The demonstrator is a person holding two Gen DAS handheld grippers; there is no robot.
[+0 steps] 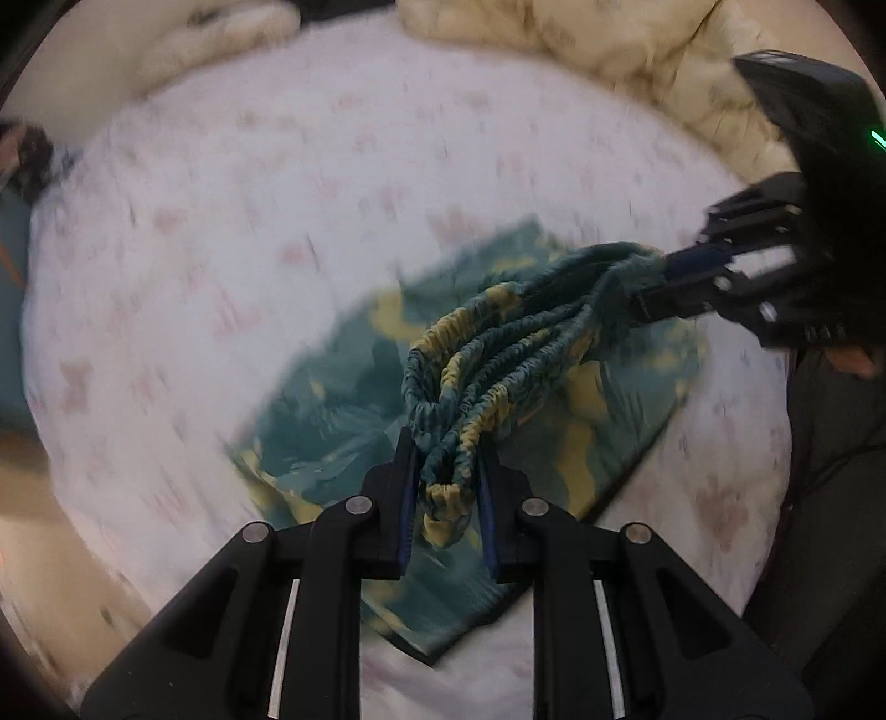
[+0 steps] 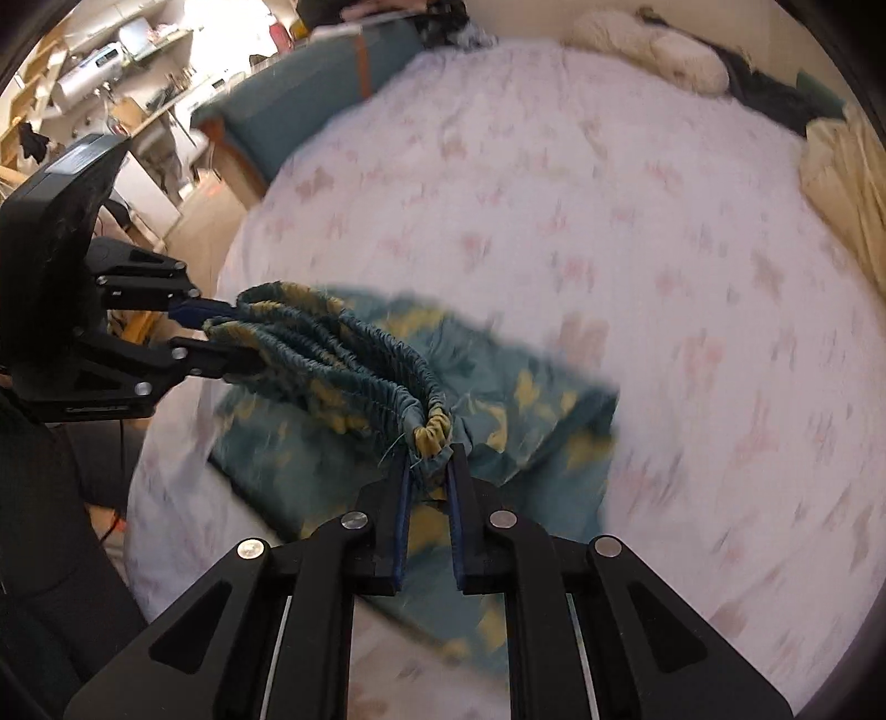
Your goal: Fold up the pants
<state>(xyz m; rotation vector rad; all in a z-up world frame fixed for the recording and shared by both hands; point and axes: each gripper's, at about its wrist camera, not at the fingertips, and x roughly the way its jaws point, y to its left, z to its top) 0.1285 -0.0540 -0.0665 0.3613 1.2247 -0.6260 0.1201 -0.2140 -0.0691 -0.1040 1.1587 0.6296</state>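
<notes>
The teal pants with a yellow pattern hang over a bed with a white flowered sheet. Their bunched elastic waistband stretches between both grippers. My left gripper is shut on one end of the waistband. My right gripper is shut on the other end, up and to the right. In the right wrist view, my right gripper pinches the waistband and the left gripper holds its far end at the left. The pant legs trail blurred onto the sheet.
A cream blanket lies bunched at the far side of the bed, and also shows at the right. A pale pillow sits at the head. A teal bench and cluttered shelves stand beyond the bed's left edge.
</notes>
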